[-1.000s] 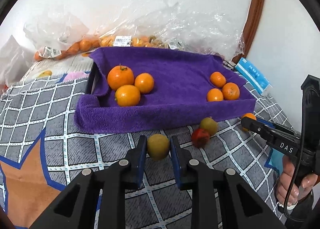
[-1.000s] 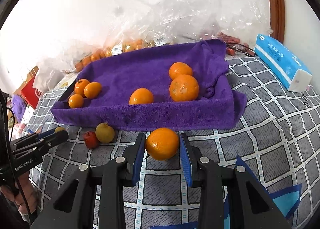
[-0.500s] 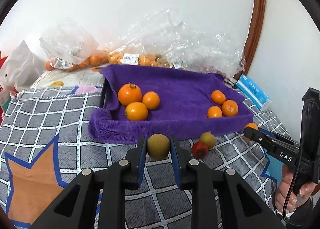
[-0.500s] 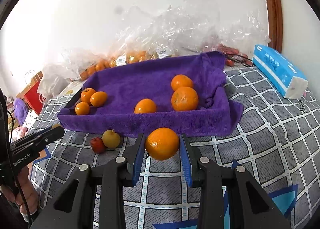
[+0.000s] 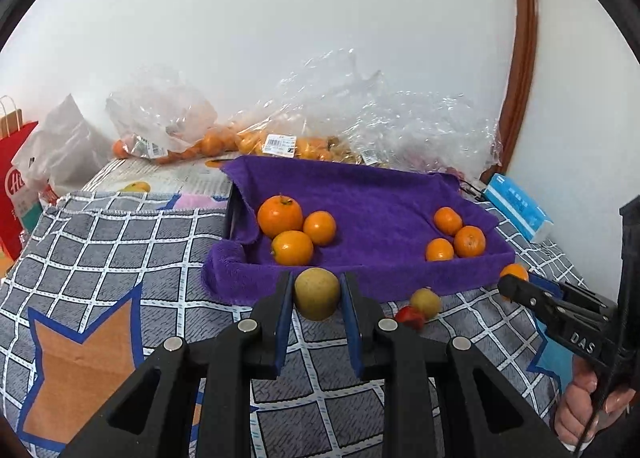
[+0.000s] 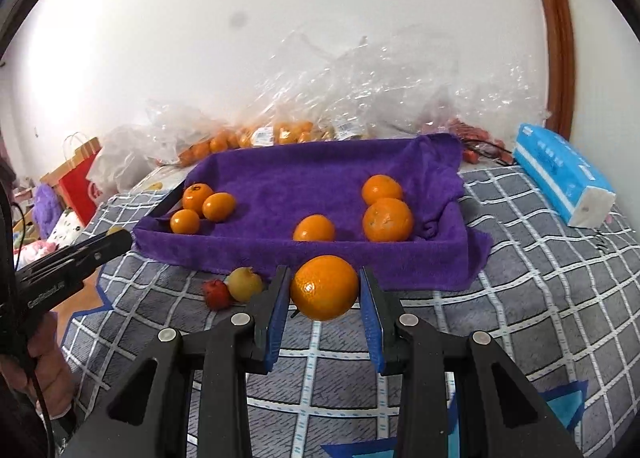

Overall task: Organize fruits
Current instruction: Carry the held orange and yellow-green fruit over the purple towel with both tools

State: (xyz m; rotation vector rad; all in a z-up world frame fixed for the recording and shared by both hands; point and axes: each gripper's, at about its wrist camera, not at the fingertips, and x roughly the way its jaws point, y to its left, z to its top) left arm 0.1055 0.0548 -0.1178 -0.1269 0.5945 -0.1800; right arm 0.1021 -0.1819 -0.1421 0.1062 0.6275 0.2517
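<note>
My left gripper (image 5: 316,298) is shut on a yellow-green round fruit (image 5: 317,299), held above the checked cloth just in front of the purple towel-lined tray (image 5: 360,286). My right gripper (image 6: 325,290) is shut on an orange (image 6: 324,287), also lifted before the tray's (image 6: 360,262) near wall. Inside the tray, three oranges (image 5: 294,228) lie at the left and three smaller ones (image 5: 454,236) at the right. On the cloth in front rest another yellow-green fruit (image 6: 244,284) and a small red fruit (image 6: 216,294).
Clear plastic bags (image 5: 288,138) with more oranges pile against the wall behind the tray. A blue tissue pack (image 6: 560,174) lies at the right on the grey checked cloth (image 6: 540,278). A red paper bag (image 5: 16,178) stands at the far left. A person's hand (image 5: 584,402) grips the right tool.
Both views have tilted upward, so the tray sits lower and farther in the picture and more wall shows. Each gripper keeps its fruit, lifted slightly off the cloth.
</note>
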